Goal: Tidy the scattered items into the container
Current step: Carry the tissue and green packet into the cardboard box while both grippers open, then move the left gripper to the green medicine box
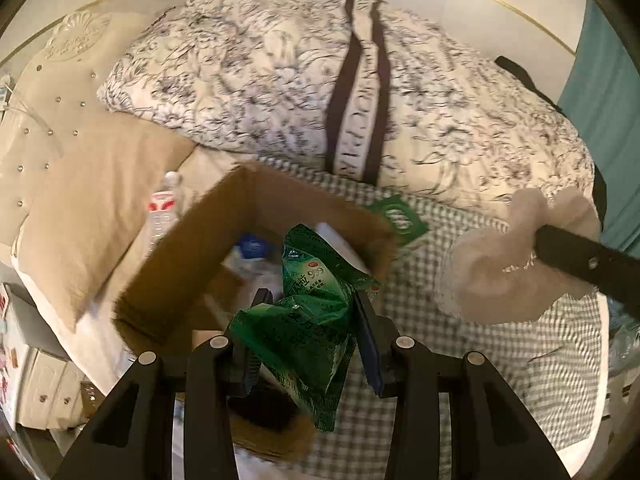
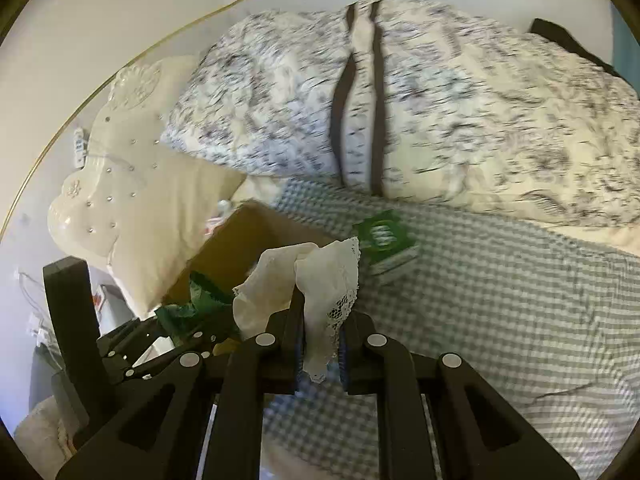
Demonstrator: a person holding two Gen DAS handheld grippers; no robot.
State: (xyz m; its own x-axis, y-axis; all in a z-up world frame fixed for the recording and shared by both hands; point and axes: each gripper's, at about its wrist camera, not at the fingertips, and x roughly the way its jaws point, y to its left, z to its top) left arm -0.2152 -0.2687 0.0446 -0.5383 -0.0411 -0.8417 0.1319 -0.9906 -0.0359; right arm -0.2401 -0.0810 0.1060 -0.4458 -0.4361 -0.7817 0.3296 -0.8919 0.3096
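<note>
The cardboard box (image 1: 224,248) sits on the bed, some items already inside. A green packet (image 1: 312,320) is clamped in the left hand-held gripper (image 1: 308,336) above it, a lace cloth (image 2: 316,280) pinched in the right hand-held gripper (image 2: 320,340) alongside; 1 green pack (image 2: 386,240) is left lying on the checked sheet (image 2: 500,300).

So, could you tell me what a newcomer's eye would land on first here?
The crumpled green packet gripped in the left gripper over the cardboard box on the checked bedsheet. Next, the lace-edged cloth pinched in the right gripper, beneath the big patterned duvet.
</note>
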